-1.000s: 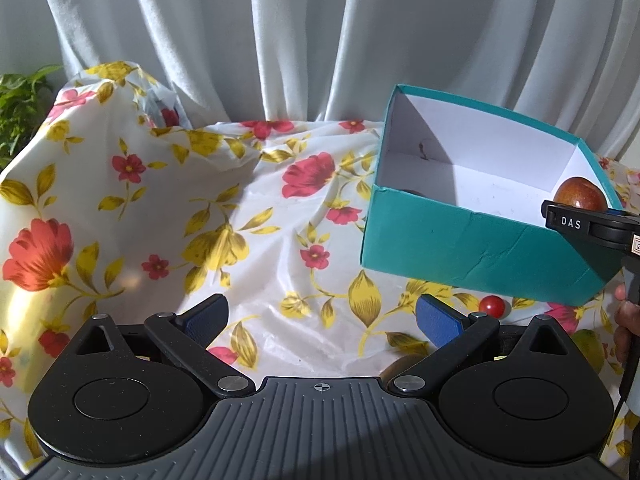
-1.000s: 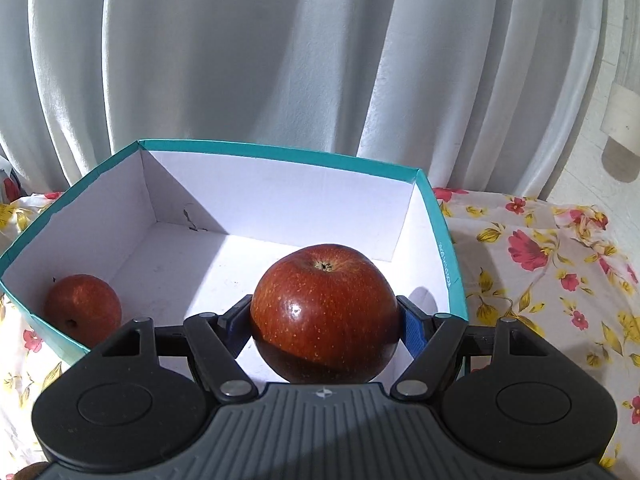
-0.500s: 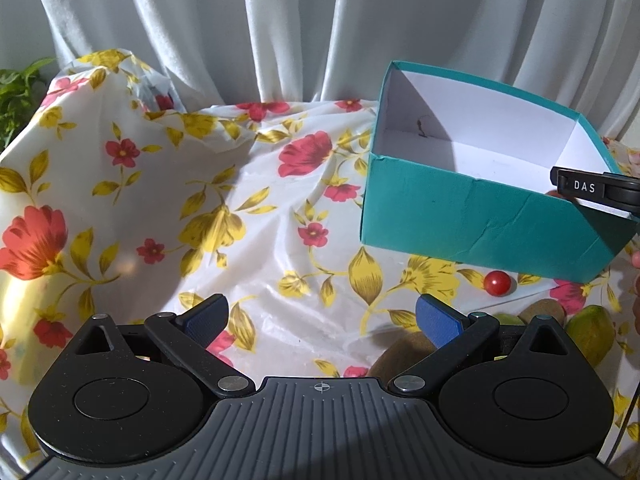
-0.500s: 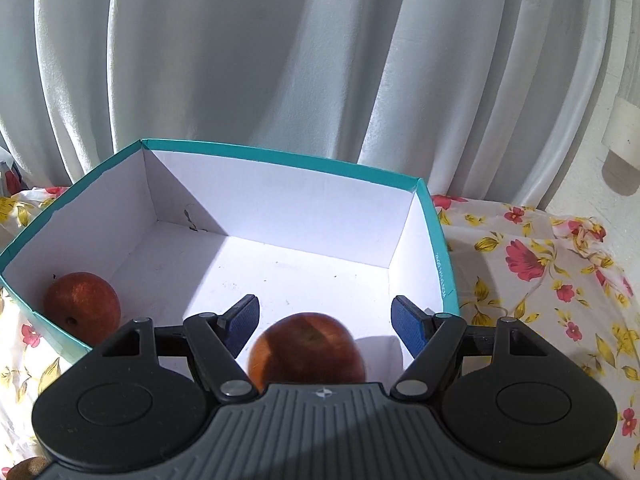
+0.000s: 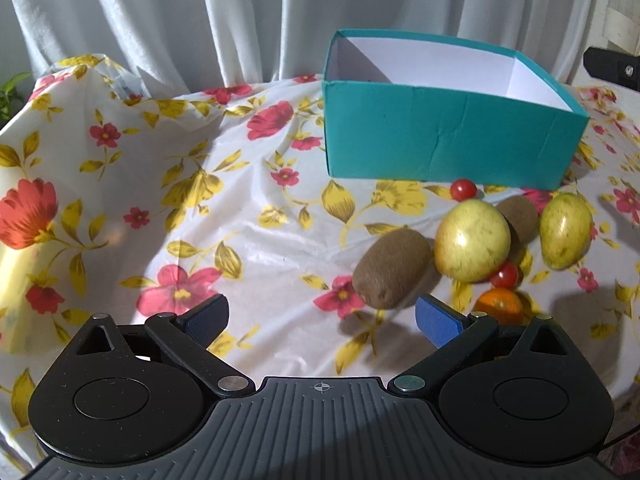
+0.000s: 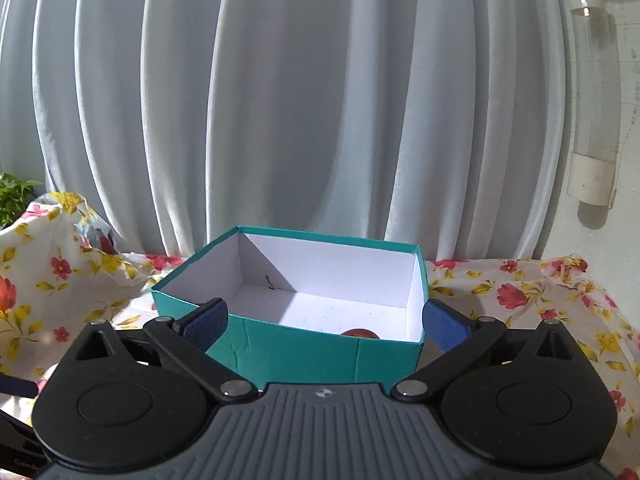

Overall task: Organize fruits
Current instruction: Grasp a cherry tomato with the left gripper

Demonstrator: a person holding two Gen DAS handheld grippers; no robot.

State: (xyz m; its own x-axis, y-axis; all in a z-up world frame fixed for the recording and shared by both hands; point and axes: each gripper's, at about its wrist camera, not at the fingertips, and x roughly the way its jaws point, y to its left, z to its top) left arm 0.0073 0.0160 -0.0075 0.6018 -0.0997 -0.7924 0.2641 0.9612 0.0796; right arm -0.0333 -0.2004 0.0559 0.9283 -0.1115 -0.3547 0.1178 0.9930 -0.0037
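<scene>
Fruits lie in a loose cluster on the floral cloth (image 5: 248, 240) at about four o'clock in the left wrist view: a kiwi (image 5: 394, 267), a yellow-green apple (image 5: 472, 240), a second kiwi (image 5: 520, 216), a mango (image 5: 565, 236), two cherry tomatoes (image 5: 463, 189) and an orange (image 5: 500, 305). The left gripper (image 5: 320, 320) hangs spread wide and empty beside the near kiwi, probably lining up a pick. The right gripper (image 6: 324, 322) has just been opening; nothing sits between its pads, and it hangs short of the teal box (image 6: 320, 354). Only the top of a red apple (image 6: 360, 333) peeks over the near wall at six o'clock; the rest of the box floor is hidden. The orange is partly cut off by the left gripper's finger.
</scene>
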